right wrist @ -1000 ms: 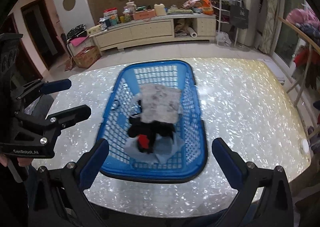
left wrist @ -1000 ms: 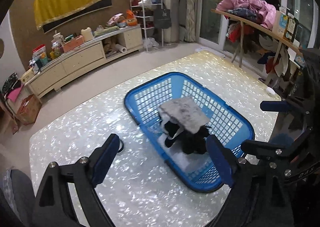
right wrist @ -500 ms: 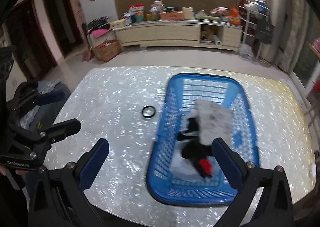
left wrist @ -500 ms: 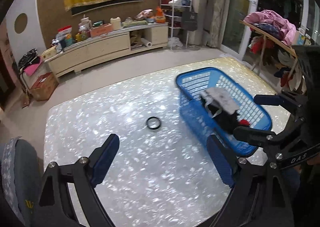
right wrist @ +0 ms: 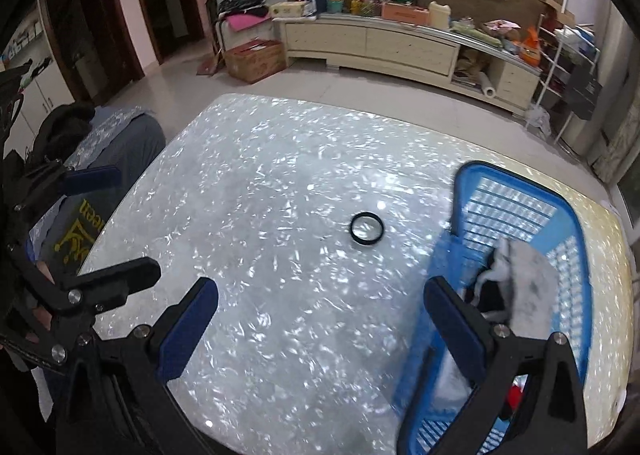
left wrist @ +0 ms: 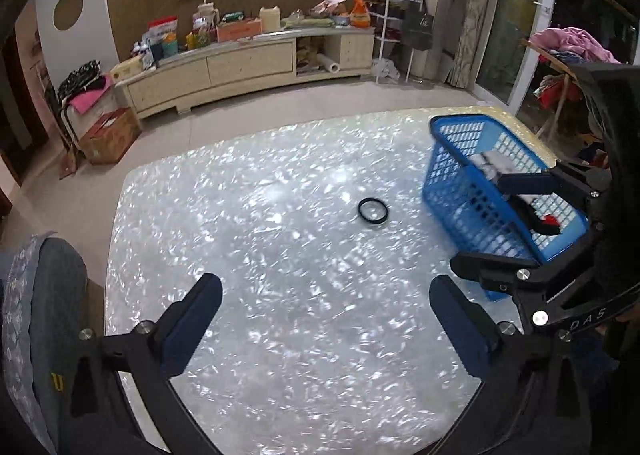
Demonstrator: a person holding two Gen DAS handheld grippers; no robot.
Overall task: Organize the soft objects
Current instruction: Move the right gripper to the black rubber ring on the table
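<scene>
Basket, blue plastic, now sits at the right edge of the desk in both views, where half a second ago it was nearer the middle and a second ago it filled the centre. The shift is in the cameras: both hand-held grippers have swung left, off the basket and toward the open middle of the desk.

Soft things lie inside the basket: a grey cloth on top, dark fabric under it and a bit of red near the close end. A black ring lies on the desk just left of the basket, apart from it.

The left hand-held gripper is spread wide and empty. The right hand-held gripper is likewise released, grasping nothing.

Judging from this, the soft things are gathered; the ring seems the next thing to look at.
</scene>
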